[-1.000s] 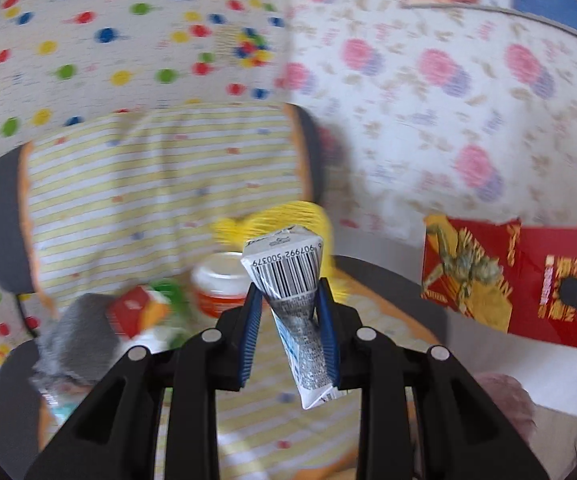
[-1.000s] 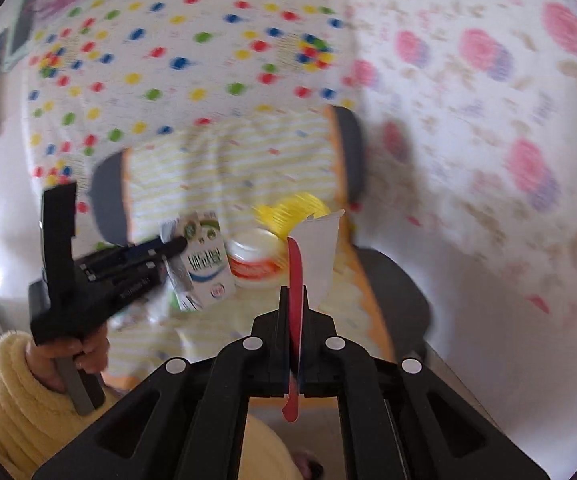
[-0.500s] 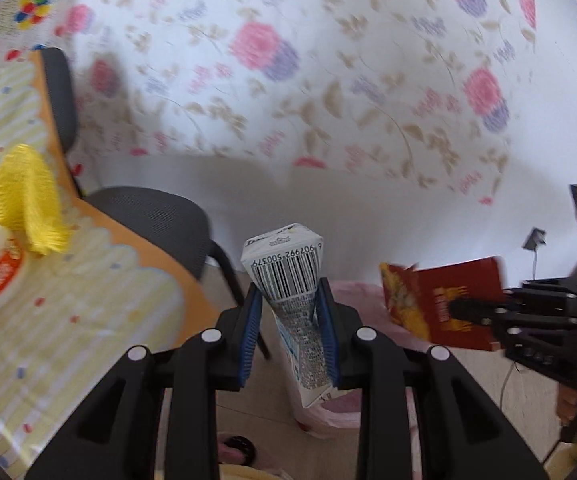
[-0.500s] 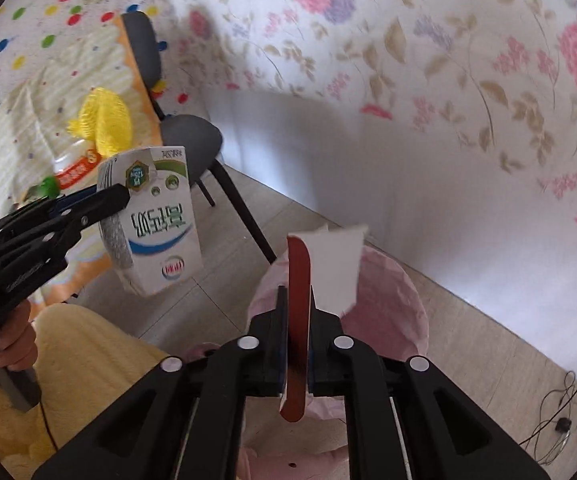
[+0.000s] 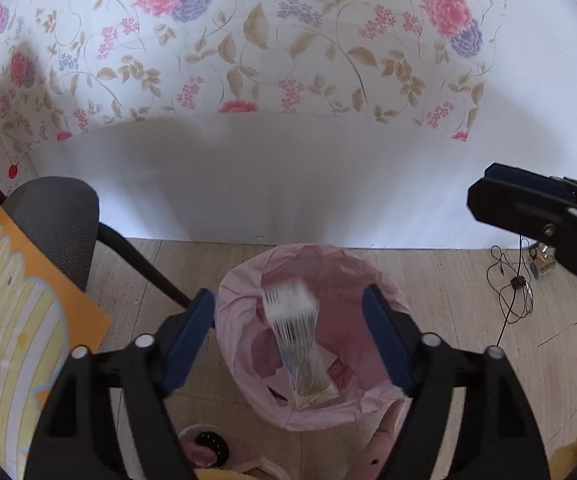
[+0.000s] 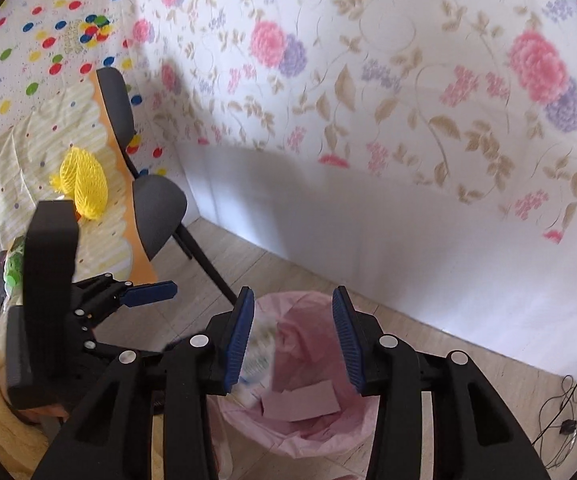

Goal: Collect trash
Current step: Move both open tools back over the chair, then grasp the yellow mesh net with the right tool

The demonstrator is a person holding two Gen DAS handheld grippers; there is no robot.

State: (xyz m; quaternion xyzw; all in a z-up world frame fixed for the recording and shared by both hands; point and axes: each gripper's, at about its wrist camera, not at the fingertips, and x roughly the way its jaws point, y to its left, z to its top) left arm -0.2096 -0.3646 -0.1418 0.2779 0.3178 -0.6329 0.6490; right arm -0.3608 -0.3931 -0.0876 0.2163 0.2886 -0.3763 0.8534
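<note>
While both grippers hang over the corner, look first at the floral wall (image 5: pixel 288 60), soft printed fabric or paper above a plain white base, then the pale tiled floor (image 5: pixel 448 280) beneath it. Next down in size, the table with its striped yellow cloth (image 6: pixel 48 140), scalloped orange edging, and a grey padded chair (image 6: pixel 156 212) tucked against it. Then the target: a round bin lined with a thin, crinkly pink bag (image 5: pixel 240 340), sitting on the floor by the wall. The left gripper (image 5: pixel 288 340) is spread wide right above it, holding nothing, and the milk carton (image 5: pixel 296 344) is a motion-blurred streak between its fingers, inside the bag's mouth, barcode smeared. It looks to be dropping in! The right gripper (image 6: pixel 292 336) is spread wide too, empty, with a flat card-like scrap (image 6: pixel 308 400) lying down in the liner.

Risks from here? That liner is flimsy and loosely draped, so a stiff carton corner could drag the rim inward or tip out over the edge. Back on the cloth, a yellow mesh net (image 6: pixel 84 184), springy and open-weave, could snag on a finger pad when picked up. A thin black cable (image 5: pixel 512 280) trails on the floor nearby.
</note>
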